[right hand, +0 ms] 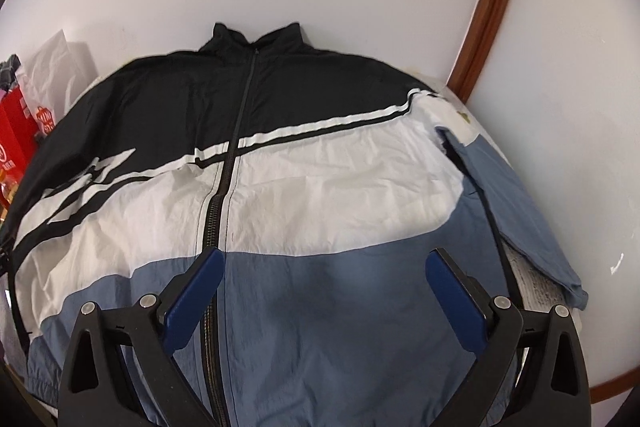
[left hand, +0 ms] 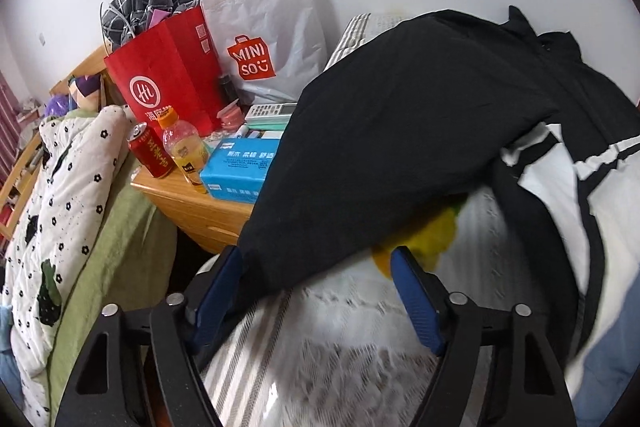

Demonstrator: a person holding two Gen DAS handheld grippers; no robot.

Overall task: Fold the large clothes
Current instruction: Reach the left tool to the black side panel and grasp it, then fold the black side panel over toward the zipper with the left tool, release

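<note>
Black sleeve (left hand: 400, 155) lies between half-open left gripper (left hand: 316, 259), not clamped; cuff end best pinched. Right gripper (right hand: 320, 267) spread wide, empty, above jacket (right hand: 320, 187)

You see a jacket (right hand: 320, 187) of thin, crinkled matt cloth. The nightstand (left hand: 192, 203) is smooth wood. The red bag (left hand: 168, 75) is paper.
</note>
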